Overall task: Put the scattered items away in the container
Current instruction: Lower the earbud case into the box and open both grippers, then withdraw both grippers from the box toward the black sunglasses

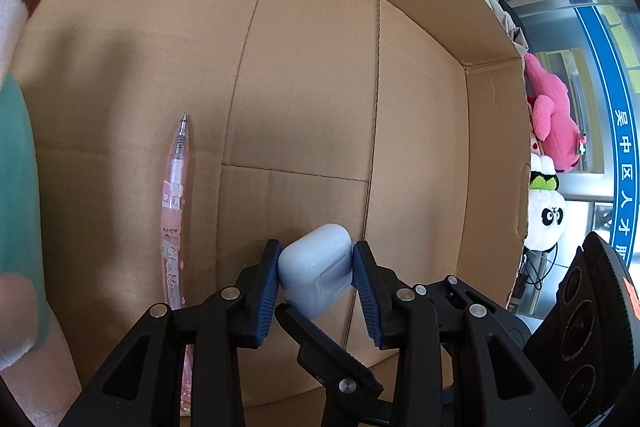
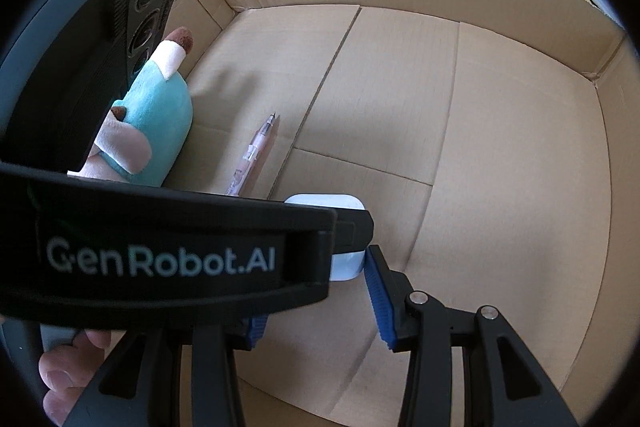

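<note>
My left gripper (image 1: 316, 251) is shut on a pale blue earbud case (image 1: 316, 267), its blue pads pressing both sides, low inside the cardboard box (image 1: 312, 75). Whether the case touches the box floor I cannot tell. A pink pen (image 1: 174, 203) lies on the floor to its left, tip pointing away. A teal and cream plush toy (image 2: 156, 131) rests against the left wall. In the right wrist view my right gripper (image 2: 318, 291) stands open and empty just behind the case (image 2: 346, 267). The left tool's black housing (image 2: 160, 259) hides its left fingertip.
The box walls (image 2: 616, 187) rise on all sides around a mostly bare floor on the right. Outside the right wall sit pink (image 1: 554, 115) and white panda (image 1: 546, 219) plush toys. A person's fingers (image 2: 68, 375) hold the left tool's handle.
</note>
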